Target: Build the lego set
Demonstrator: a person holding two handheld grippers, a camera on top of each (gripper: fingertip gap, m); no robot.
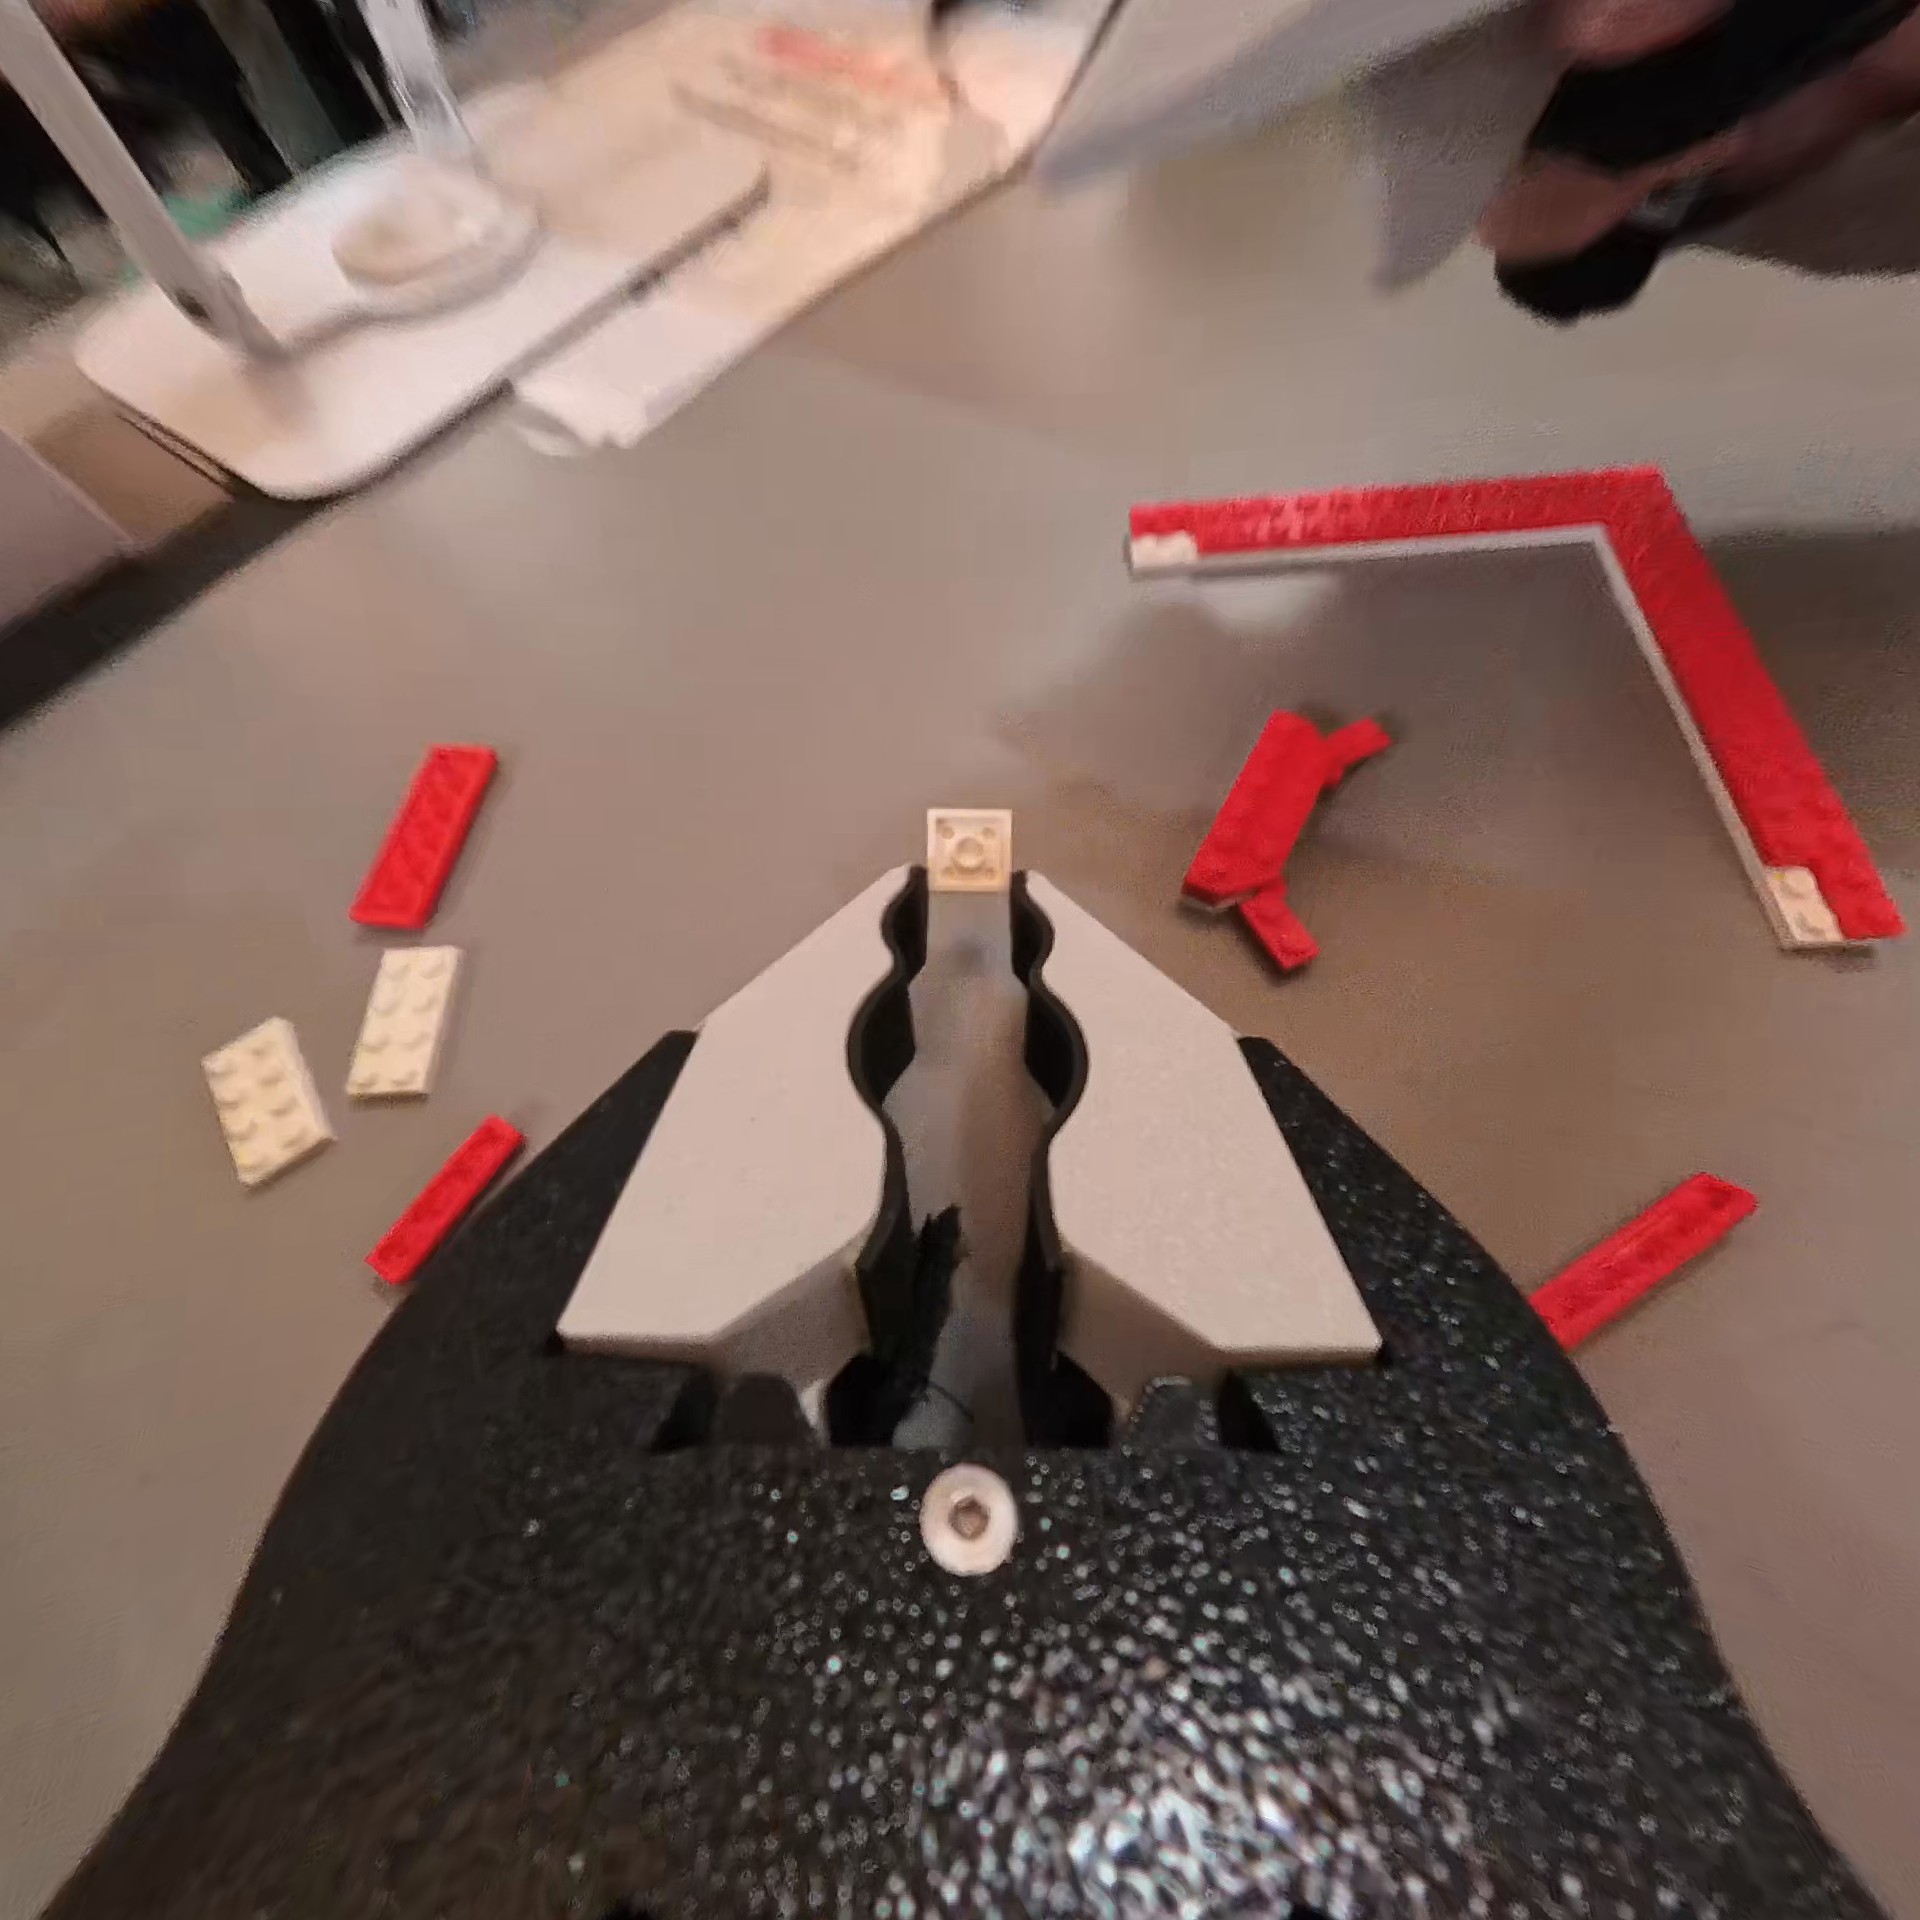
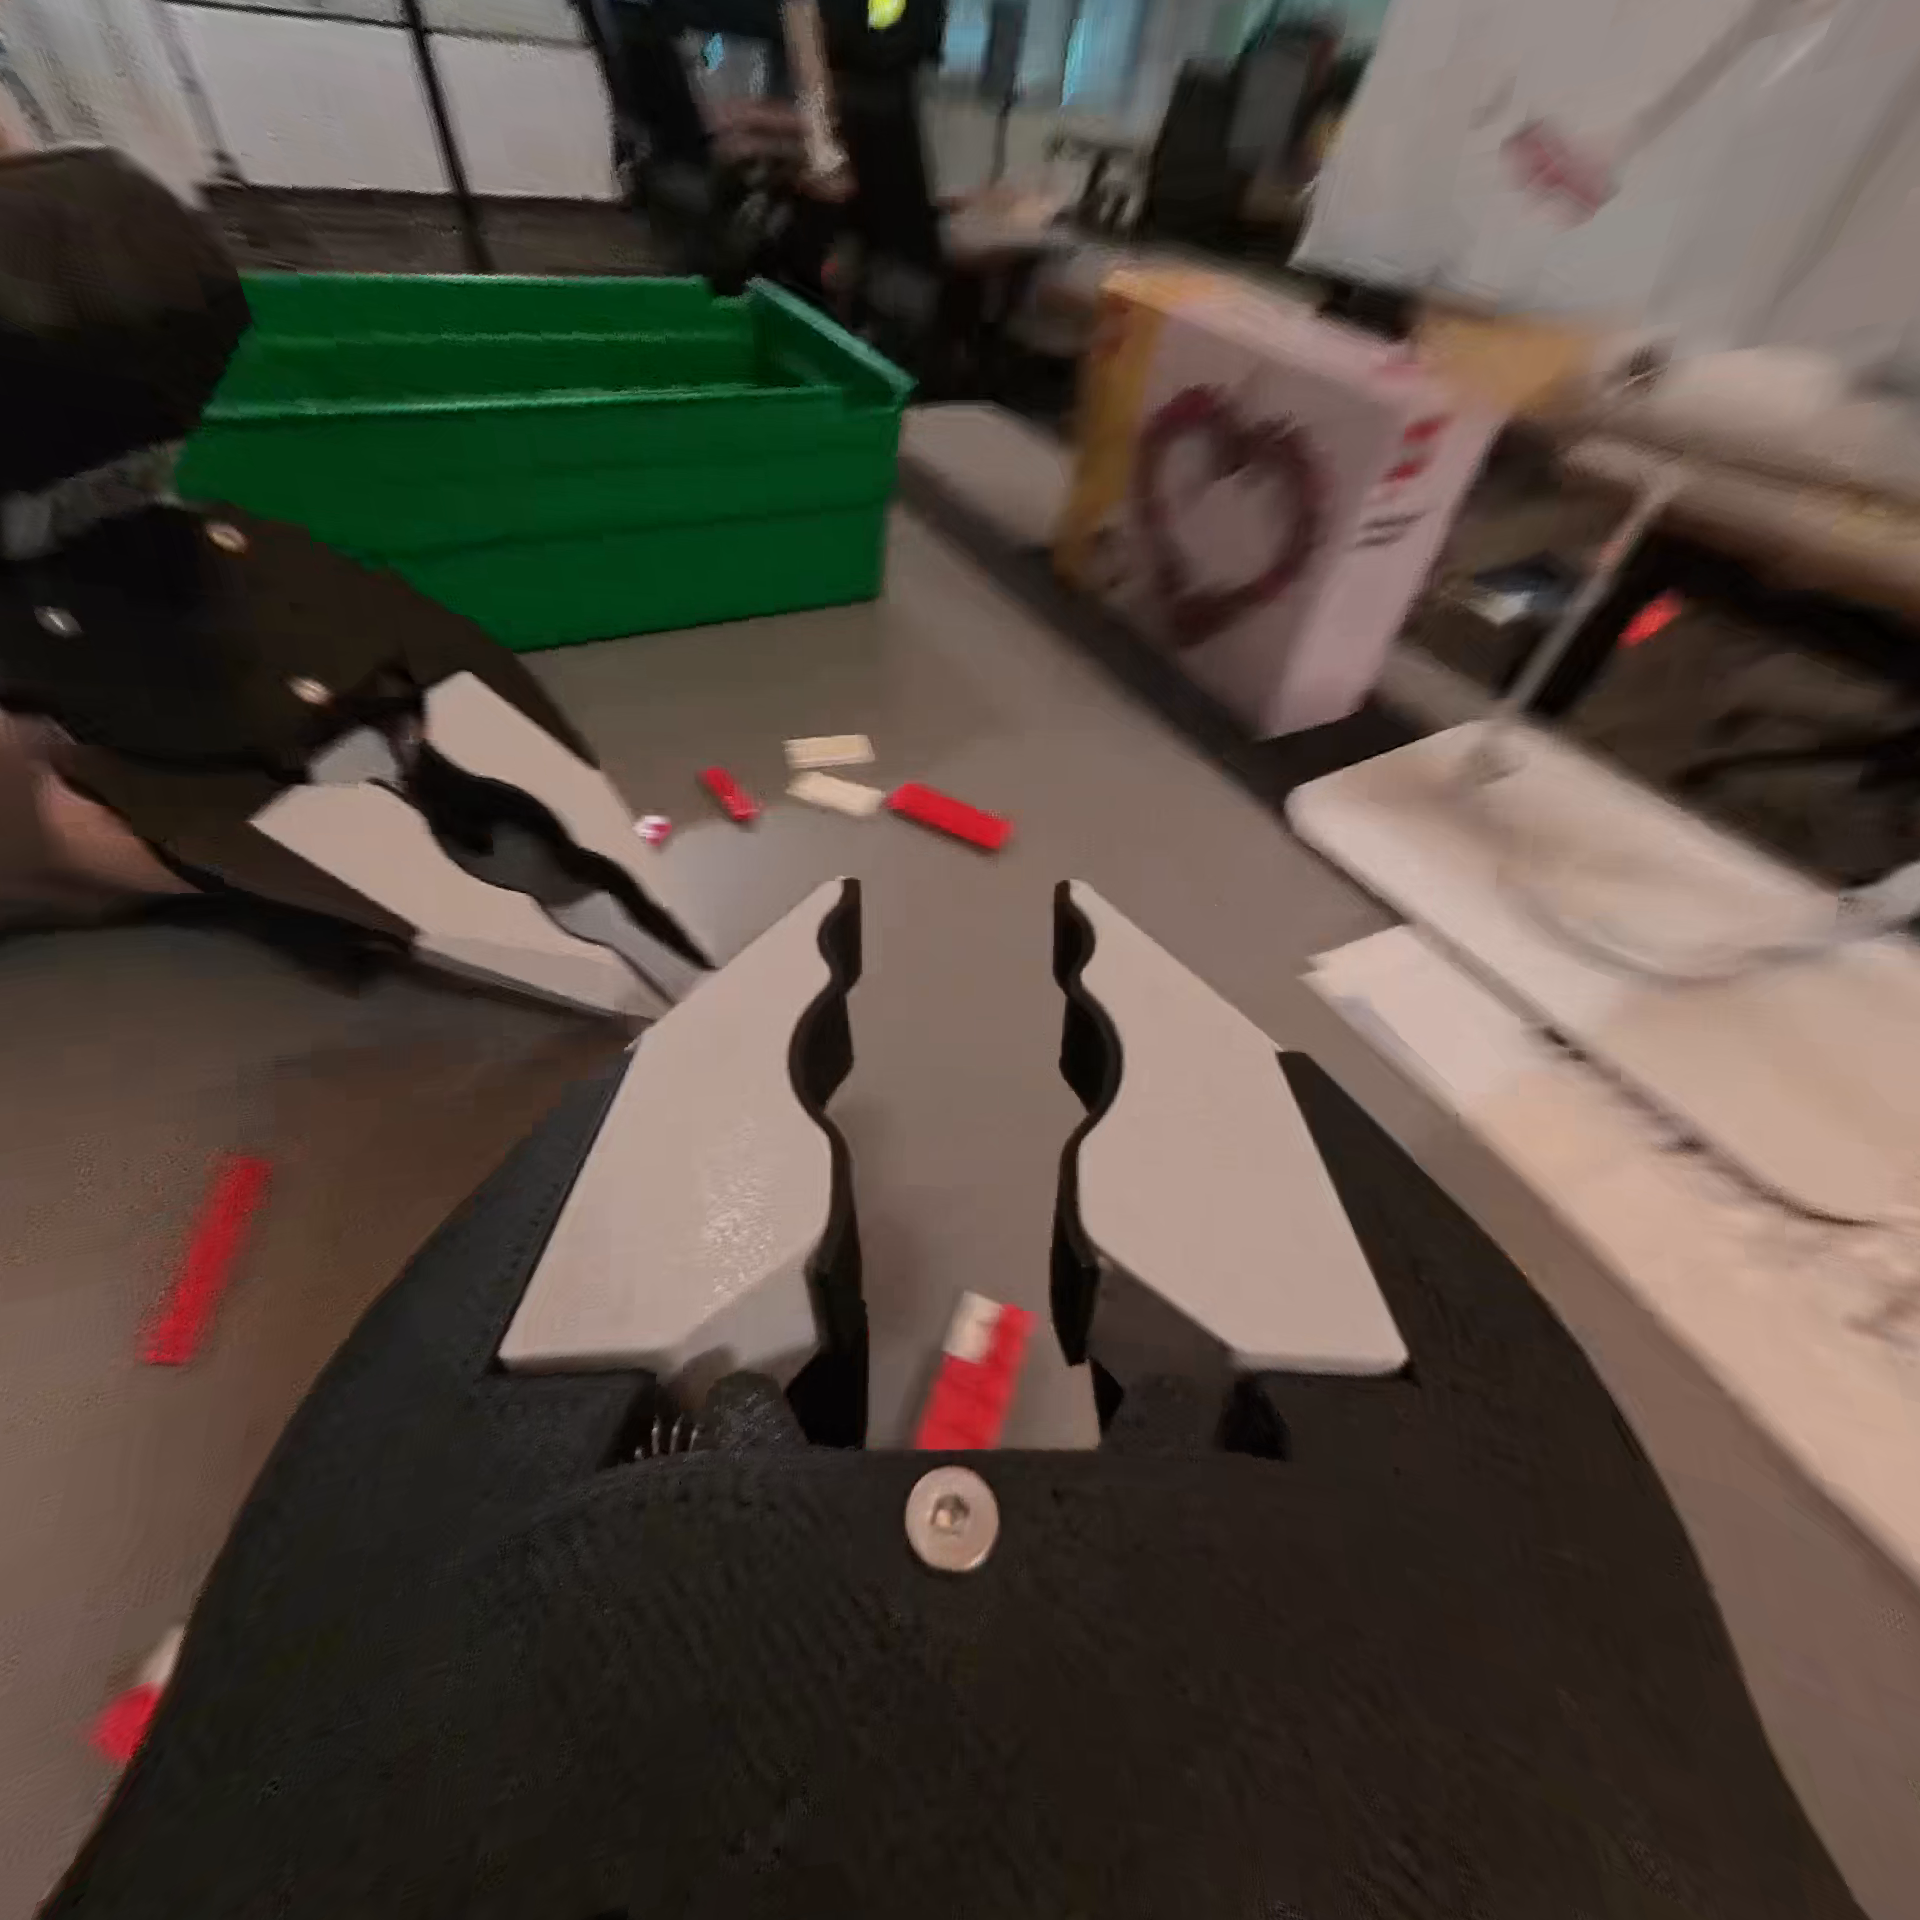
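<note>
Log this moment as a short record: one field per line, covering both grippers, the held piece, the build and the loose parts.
left gripper: shut on small white square plate, held at the fingertips
right gripper: open, nothing between the fingers
build: red L-shaped frame flat on grey table, white pieces at both ends
loose parts: two white plates, several red plates
background: green bin

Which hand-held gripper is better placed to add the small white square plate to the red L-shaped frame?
Left. The left hand-held gripper already pinches the white square plate, with the red L-shaped frame ahead to its right. The right hand-held gripper is open and empty.
</note>
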